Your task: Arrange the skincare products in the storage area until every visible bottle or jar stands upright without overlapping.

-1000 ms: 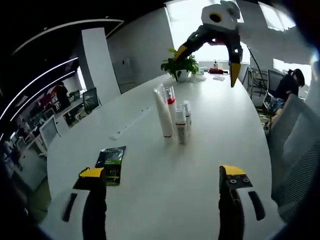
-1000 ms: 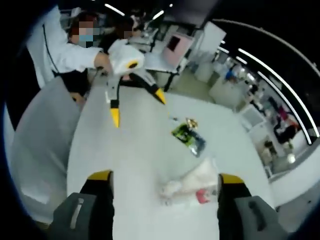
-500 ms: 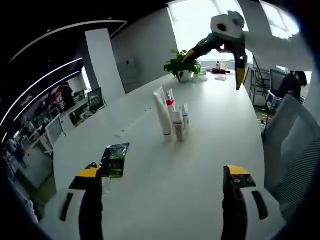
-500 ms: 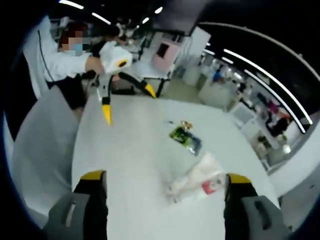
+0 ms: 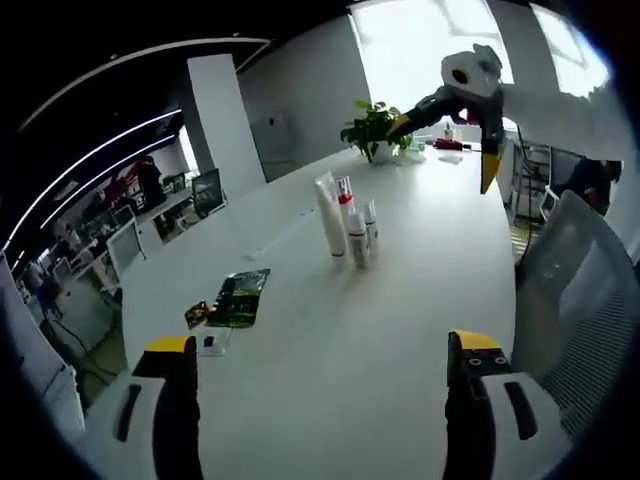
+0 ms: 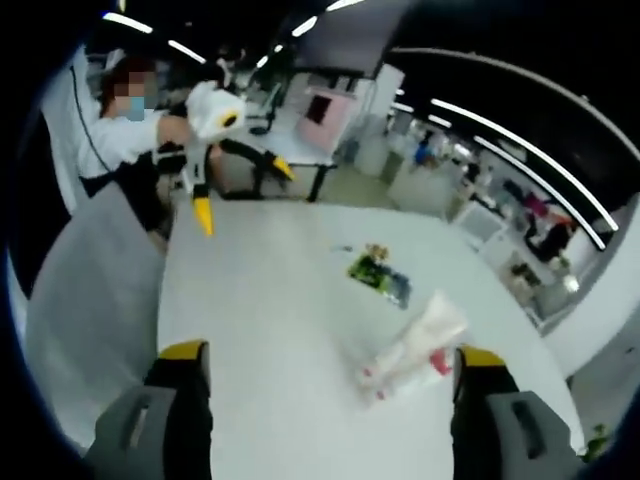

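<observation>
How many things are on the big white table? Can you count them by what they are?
Tubes and bottles standing together: 4
Dark green packet: 1
Small wrappers beside the packet: 2
Potted plant: 1
Total: 8, plus some far-off bits behind the plant, too small to count.

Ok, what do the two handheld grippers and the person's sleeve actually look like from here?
The left gripper and the right gripper match: each claw has two dark jaws capped with yellow tips, on pale grey housings with a dark slot. Seen across the white table, each has a white rounded body. The sleeve is white.
</observation>
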Available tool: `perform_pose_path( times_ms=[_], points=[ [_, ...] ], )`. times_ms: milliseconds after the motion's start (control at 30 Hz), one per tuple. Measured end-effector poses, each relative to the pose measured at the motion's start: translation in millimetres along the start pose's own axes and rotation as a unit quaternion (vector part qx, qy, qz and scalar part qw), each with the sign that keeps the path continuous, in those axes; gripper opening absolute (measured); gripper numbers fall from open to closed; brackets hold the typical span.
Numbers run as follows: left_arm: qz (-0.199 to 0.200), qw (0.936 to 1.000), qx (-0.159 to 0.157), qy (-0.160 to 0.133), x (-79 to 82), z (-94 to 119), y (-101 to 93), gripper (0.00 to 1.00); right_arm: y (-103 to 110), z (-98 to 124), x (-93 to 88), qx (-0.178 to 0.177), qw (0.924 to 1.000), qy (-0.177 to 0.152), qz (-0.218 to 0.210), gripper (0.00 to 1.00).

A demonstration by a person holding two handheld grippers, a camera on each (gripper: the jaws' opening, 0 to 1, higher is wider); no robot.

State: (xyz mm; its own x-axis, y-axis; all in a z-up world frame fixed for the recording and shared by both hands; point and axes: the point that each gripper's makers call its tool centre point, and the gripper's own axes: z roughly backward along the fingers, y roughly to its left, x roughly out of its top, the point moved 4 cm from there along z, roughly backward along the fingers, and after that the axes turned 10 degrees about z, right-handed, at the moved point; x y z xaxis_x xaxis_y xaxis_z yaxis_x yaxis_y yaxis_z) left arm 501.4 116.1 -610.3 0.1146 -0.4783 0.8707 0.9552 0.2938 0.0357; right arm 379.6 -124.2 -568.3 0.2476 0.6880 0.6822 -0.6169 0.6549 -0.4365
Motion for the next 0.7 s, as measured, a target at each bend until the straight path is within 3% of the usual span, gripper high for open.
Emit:
perform_pose_path(
  times_ms=[167,300,700],
  points=[
    [0.033,0.9992,0.01,-0.019,-12.8,16,-1.2,0.99,14,-1,-5.7,-0.004,0.9999,0.003,-0.015,0.99],
    [0.047,0.9987,0.011,-0.015,-28.3,25,-1.8,0.99,21,-4,-12.9,-0.012,0.9993,0.008,-0.036,0.99],
    [0.065,0.9975,0.015,-0.021,-45.5,44,10.8,0.99,38,-10,-2.6,-0.053,0.9954,0.011,-0.079,0.99]
  ],
)
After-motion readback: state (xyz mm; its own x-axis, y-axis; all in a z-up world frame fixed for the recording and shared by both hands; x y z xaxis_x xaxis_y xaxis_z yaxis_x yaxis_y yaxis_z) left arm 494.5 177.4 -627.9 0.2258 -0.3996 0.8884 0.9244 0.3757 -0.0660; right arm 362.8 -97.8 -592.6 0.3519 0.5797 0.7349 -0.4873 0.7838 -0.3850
